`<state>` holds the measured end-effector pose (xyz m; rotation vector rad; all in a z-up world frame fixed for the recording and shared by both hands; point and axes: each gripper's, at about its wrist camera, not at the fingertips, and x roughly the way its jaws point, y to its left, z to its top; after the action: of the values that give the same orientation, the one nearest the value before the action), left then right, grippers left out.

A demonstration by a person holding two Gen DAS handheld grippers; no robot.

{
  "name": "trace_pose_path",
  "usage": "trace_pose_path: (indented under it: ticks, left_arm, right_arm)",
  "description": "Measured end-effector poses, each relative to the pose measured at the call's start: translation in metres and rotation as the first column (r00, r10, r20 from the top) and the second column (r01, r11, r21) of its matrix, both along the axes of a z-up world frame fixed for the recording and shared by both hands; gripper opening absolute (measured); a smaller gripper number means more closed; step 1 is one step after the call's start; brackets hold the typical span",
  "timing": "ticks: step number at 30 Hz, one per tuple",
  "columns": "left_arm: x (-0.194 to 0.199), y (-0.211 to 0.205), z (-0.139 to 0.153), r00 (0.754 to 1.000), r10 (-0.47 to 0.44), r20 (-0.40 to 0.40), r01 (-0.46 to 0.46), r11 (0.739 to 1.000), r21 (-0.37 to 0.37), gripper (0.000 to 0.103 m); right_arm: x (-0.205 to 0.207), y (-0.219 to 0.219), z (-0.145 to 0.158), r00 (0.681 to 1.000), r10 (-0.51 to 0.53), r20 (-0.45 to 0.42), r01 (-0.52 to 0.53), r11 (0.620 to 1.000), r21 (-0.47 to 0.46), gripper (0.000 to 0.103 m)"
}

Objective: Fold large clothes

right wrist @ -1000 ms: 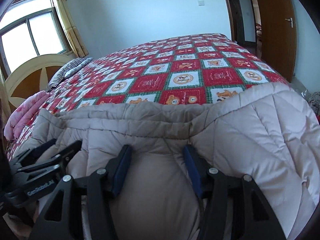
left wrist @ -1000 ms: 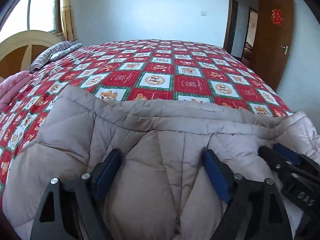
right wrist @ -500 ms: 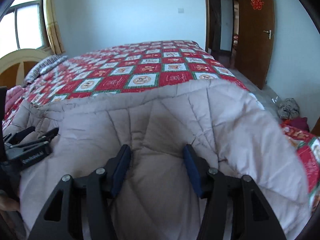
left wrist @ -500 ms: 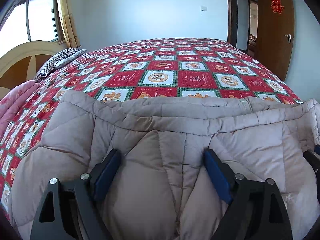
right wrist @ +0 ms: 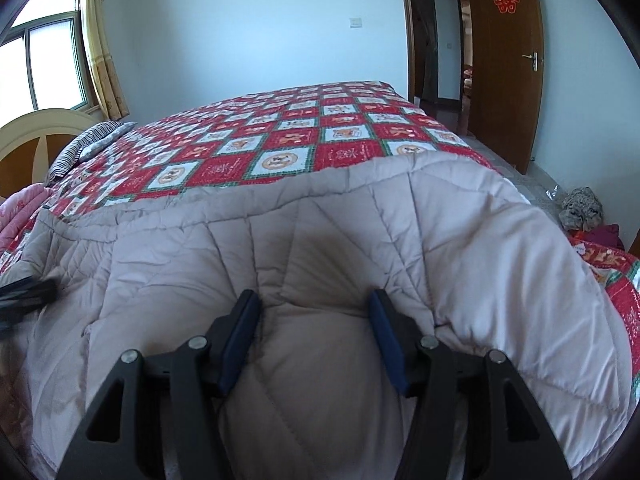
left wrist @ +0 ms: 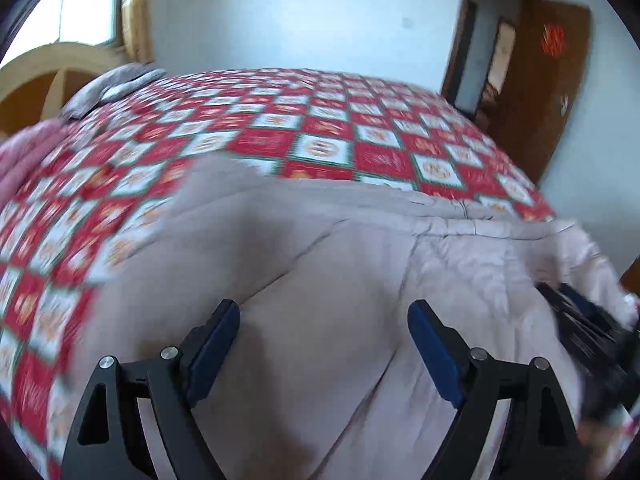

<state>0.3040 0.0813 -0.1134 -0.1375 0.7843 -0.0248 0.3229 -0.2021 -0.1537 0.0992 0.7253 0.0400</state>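
A beige quilted coat (left wrist: 320, 248) lies spread over the near part of the bed. My left gripper (left wrist: 323, 312) stands wide, its blue pads pressed into a thick bulge of the coat's left part; this view is blurred. My right gripper (right wrist: 314, 298) is shut on a bunched fold of the coat (right wrist: 360, 224), and creases run out from both pads. The right gripper (left wrist: 580, 328) shows at the right edge of the left wrist view. The left gripper (right wrist: 24, 292) is a dark blur at the left edge of the right wrist view.
A red and white checked bedspread (right wrist: 280, 140) covers the bed beyond the coat. A pink blanket (right wrist: 16, 208), a striped pillow (right wrist: 88, 144) and a headboard (right wrist: 36, 136) are at the left. A brown door (right wrist: 504, 60) and a pile of cloth (right wrist: 580, 208) on the floor are at the right.
My left gripper has moved with the coat's left part, which now bulges up, and its view has tilted and blurred. My right gripper turned rightward earlier, then held still.
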Motion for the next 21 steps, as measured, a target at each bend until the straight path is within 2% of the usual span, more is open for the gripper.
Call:
trace_pose_path:
  ticks: [4,7,8,9,11,12,13,14,16,17,20,21]
  left_arm:
    - [-0.073,0.06,0.005,0.994,0.103,0.029,-0.101,0.994,-0.045,0.087]
    - [-0.115,0.101,-0.002,0.982,0.185,0.019,-0.182,0.976,-0.122,0.087]
    - [-0.13,0.114,-0.007,0.977,0.212,0.017,-0.207,0.966,-0.157,0.087]
    - [-0.141,0.122,-0.011,0.973,0.231,0.015,-0.224,0.956,-0.191,0.087]
    - [-0.158,0.132,-0.019,0.97,0.243,0.012,-0.23,0.932,-0.28,0.087]
    - [-0.163,0.133,-0.021,0.969,0.246,0.008,-0.231,0.922,-0.311,0.087]
    - [-0.168,0.13,-0.025,0.969,0.248,0.008,-0.231,0.913,-0.336,0.086]
    - [-0.171,0.126,-0.026,0.969,0.246,0.013,-0.228,0.913,-0.338,0.087]
    - [-0.171,0.109,-0.03,0.971,0.234,0.039,-0.212,0.929,-0.303,0.087]
    - [-0.167,0.102,-0.033,0.973,0.228,0.027,-0.211,0.934,-0.288,0.087]
    - [-0.155,0.089,-0.048,0.984,0.176,-0.028,-0.175,0.929,-0.327,0.087]
    - [-0.15,0.086,-0.053,0.985,0.169,-0.041,-0.172,0.92,-0.351,0.087]
  right_arm:
    - [0.003,0.002,0.001,1.0,0.0,-0.024,-0.001,1.0,-0.021,0.062]
    - [0.008,0.011,0.013,0.993,-0.003,-0.117,-0.008,0.995,-0.098,0.063]
    - [0.0,0.012,0.028,0.994,-0.029,-0.108,0.018,0.995,-0.103,0.063]
    - [-0.011,0.012,0.039,0.997,-0.033,-0.065,0.028,0.997,-0.071,0.063]
    - [-0.039,0.023,0.068,0.999,0.026,0.029,-0.027,0.999,0.029,0.06]
    - [-0.047,0.035,0.074,0.997,0.061,0.035,-0.062,0.998,0.032,0.055]
    - [-0.052,0.045,0.076,0.995,0.088,0.037,-0.09,0.995,0.034,0.044]
    - [-0.058,0.06,0.076,0.991,0.13,0.033,-0.131,0.99,0.059,0.038]
    - [-0.061,0.075,0.066,0.986,0.163,0.019,-0.164,0.98,0.112,0.035]
    - [-0.058,0.085,0.053,0.985,0.171,-0.005,-0.169,0.978,0.12,0.034]
    - [-0.044,0.1,0.004,0.984,0.155,-0.092,-0.148,0.986,0.077,0.034]
    - [-0.047,0.103,-0.004,0.987,0.155,-0.051,-0.152,0.987,0.047,0.033]
